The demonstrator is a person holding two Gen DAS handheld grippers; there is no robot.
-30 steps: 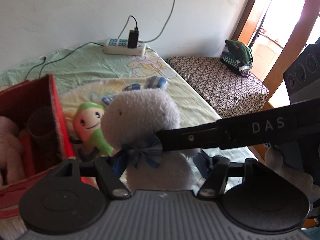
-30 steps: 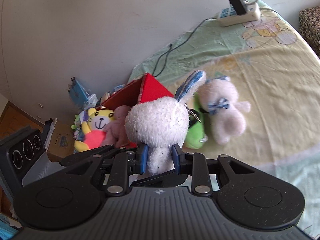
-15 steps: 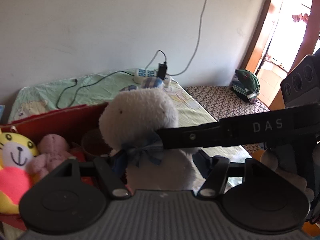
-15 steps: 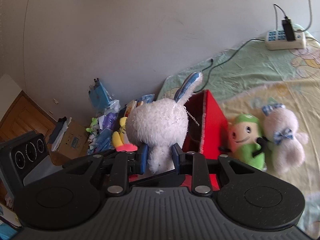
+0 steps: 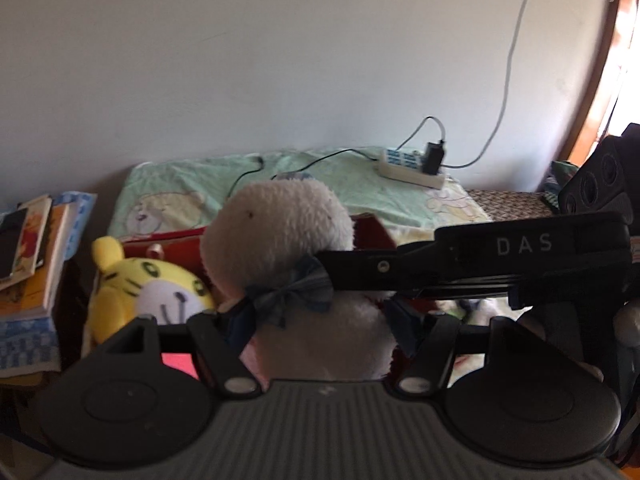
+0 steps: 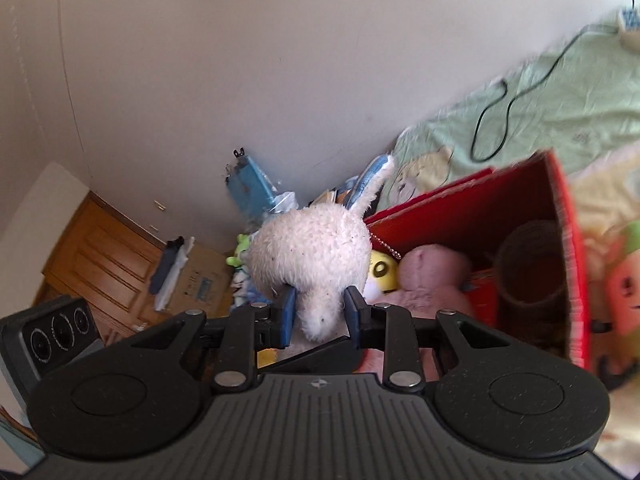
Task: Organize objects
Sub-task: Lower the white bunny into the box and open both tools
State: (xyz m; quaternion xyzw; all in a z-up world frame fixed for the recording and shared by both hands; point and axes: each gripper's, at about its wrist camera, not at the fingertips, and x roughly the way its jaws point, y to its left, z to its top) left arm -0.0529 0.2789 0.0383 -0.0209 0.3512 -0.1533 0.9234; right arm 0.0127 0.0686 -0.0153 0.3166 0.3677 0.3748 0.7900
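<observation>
Left claw (image 5: 320, 320) is clamped on a white plush bear with a blue checked bow (image 5: 280, 240), gripped around the body below the bow, carried in the air in front of the red cardboard box (image 5: 372, 232). Right claw (image 6: 318, 314) is clenched on the neck of a white fluffy plush rabbit with a blue-lined ear (image 6: 316, 256), held above the box's near left corner; the rabbit's ear points up toward the wall.

Box contents, right wrist view: a pink plush toy (image 6: 432, 276), a yellow plush tiger (image 6: 382, 272) partly hidden behind the rabbit, and a brown cylindrical container (image 6: 532, 268) against the right wall. So we judge part of the sorting done.

Left to do, in our judgement: both carried plush toys are not yet released into the box. A green-and-orange plush toy (image 6: 624, 276) lies on the pale green cartoon-print bedsheet (image 6: 560, 92) just outside the box's right wall, so that one also remains.

Further out: white power strip (image 5: 412, 164) with a charger on the bed's far edge; a stack of books (image 5: 32, 256) at left beside the bed.
</observation>
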